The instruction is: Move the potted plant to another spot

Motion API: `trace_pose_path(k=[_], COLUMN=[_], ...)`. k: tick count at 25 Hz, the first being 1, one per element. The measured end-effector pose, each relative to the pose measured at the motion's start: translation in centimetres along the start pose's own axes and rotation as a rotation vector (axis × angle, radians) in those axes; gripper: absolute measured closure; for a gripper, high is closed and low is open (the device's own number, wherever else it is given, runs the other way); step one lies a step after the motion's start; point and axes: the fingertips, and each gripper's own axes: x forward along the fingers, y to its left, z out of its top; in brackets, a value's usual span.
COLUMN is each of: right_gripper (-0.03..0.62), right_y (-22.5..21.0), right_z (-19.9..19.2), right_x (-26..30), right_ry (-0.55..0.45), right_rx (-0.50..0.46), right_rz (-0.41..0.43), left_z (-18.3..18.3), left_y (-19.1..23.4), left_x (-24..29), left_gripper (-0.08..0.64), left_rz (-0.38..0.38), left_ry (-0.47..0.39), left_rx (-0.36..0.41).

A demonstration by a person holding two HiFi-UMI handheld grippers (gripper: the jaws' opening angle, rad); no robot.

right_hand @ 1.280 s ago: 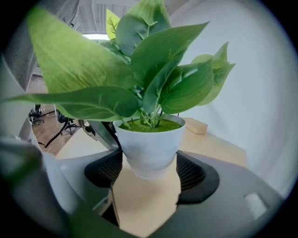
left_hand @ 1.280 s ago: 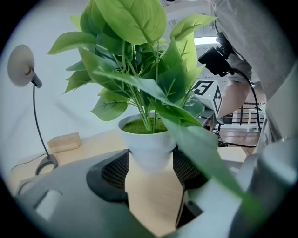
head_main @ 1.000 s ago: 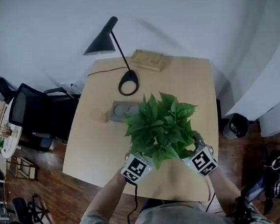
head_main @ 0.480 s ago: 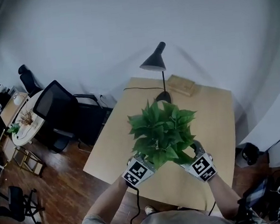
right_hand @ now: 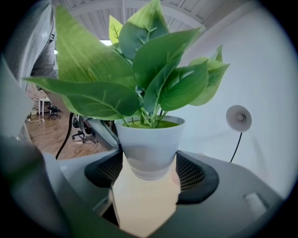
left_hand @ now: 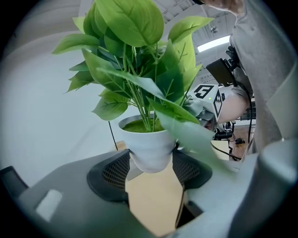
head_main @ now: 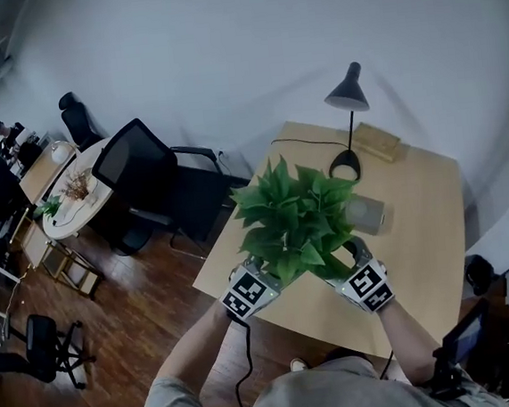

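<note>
The potted plant [head_main: 294,221], green leaves in a small white pot, hangs in the air over the wooden table's [head_main: 422,227] near left part. My left gripper [head_main: 255,283] and right gripper [head_main: 358,273] hold it from either side, their marker cubes showing below the leaves. In the left gripper view the white pot [left_hand: 150,146] sits between the dark ribbed pads [left_hand: 116,172], with that gripper [left_hand: 151,169] shut on it. In the right gripper view the pot [right_hand: 150,142] is likewise clamped by the right gripper [right_hand: 150,172]. Leaves hide both sets of fingertips in the head view.
A black desk lamp [head_main: 347,100], a wooden box [head_main: 378,141] and a grey block [head_main: 367,214] stand on the table behind the plant. A black office chair [head_main: 145,177] and a round white side table [head_main: 65,189] are to the left, on a wooden floor.
Both grippers have carried the plant to the left and a little higher, from over the table's front middle to near its left edge. Both grips are unchanged.
</note>
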Motion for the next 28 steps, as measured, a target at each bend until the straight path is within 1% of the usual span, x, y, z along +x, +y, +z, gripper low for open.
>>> trace_pose_path(k=[5,12,17,21,24,28], right_gripper=[0.229,0.229,0.230,0.230,0.230,0.230], right_y=[1.9,1.0,0.1,-0.3,-1.3,-1.0], right_z=[1.7,1.9,1.4,1.5,1.4,0.5], right_x=[3.1,8.3,11.0,13.6,16.4,20.0], right_ry=[-0.001,-0.007,-0.005,0.015,0.032,0.084], right_rx=[0.004,-0.001,0.012,0.026,0.036,0.083], right_rz=[0.047,0.103,0.123,0.108,0.071,0.014], left_z=[-1.5,-4.3,-5.9,-7.3,-8.7,-11.7], left_y=[2.0,6.5,8.8,11.0,13.7,16.2], left_x=[-2.7,-3.1,-2.6,-2.8,-2.3,-2.5], left_gripper=[0.275,0.276,0.276,0.277,0.276,0.277], left_rz=[0.034,0.081,0.086,0.056,0.021,-0.063], left_ry=[0.013,0.042,0.060,0.059,0.044,0.040], left_rx=[-0.021,-0.068,-0.084,-0.092,-0.078,-0.085])
